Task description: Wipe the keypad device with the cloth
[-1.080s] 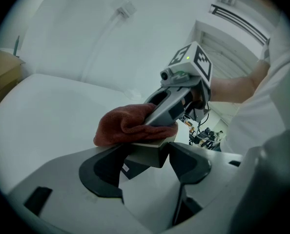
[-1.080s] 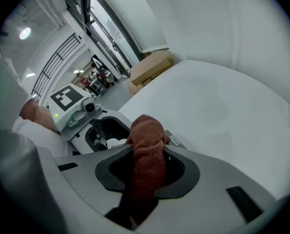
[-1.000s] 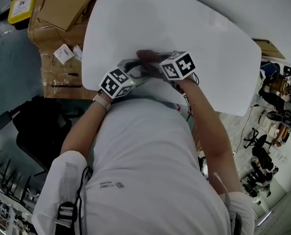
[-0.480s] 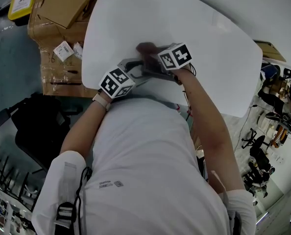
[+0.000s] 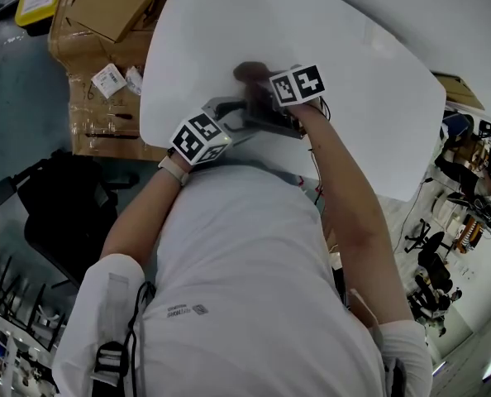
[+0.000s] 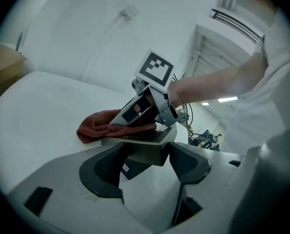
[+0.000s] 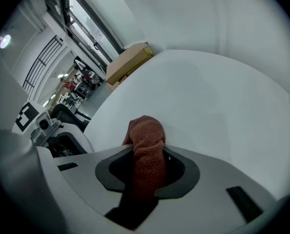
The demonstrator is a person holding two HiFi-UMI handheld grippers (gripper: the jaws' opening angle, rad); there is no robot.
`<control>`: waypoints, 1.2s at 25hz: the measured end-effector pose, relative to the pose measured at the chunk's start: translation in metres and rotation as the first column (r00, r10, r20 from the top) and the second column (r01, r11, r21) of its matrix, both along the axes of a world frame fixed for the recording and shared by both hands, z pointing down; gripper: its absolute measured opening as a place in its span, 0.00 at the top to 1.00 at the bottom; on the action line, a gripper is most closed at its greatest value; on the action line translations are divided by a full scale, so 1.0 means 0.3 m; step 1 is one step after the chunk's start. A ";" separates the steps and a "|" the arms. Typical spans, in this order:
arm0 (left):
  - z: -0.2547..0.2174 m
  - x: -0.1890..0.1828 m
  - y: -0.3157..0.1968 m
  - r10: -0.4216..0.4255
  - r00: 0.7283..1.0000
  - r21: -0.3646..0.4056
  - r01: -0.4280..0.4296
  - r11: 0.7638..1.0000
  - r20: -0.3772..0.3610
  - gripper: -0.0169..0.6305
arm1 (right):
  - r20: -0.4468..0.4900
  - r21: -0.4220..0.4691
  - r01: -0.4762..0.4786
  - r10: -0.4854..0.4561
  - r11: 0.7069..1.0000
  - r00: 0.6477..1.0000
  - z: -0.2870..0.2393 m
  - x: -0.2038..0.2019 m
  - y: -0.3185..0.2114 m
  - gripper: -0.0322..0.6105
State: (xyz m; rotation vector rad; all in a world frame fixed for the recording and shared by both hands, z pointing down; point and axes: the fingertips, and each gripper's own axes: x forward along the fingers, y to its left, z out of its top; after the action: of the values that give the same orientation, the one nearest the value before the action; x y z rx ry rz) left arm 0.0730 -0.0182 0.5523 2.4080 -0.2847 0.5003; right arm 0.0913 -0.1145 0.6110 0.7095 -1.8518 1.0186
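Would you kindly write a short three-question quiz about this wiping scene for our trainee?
1. True or false: the right gripper is shut on the reddish-brown knitted cloth.
2. What does the left gripper clamp? A) the grey box-shaped keypad device B) a white mug C) nothing
3. Fill in: the cloth rests on the device's ___ face.
Key: 1 true; 2 A; 3 top.
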 end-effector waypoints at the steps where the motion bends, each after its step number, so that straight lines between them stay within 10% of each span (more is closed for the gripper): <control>1: 0.000 0.000 0.000 0.000 1.000 -0.001 0.000 1.000 0.001 0.55 | -0.009 0.000 -0.002 0.002 1.000 1.000 0.006 0.000 -0.005 0.79; 30: 0.014 0.011 0.007 -0.006 0.998 0.031 0.004 1.000 0.062 0.51 | 0.056 0.040 0.182 -0.184 0.983 0.981 -0.142 -0.103 0.155 0.79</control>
State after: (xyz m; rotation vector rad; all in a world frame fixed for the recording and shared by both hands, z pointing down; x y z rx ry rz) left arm 0.0763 -0.0161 0.5566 2.4241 -0.3278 0.5733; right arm 0.0606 -0.0680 0.5683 0.5226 -1.9508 0.8992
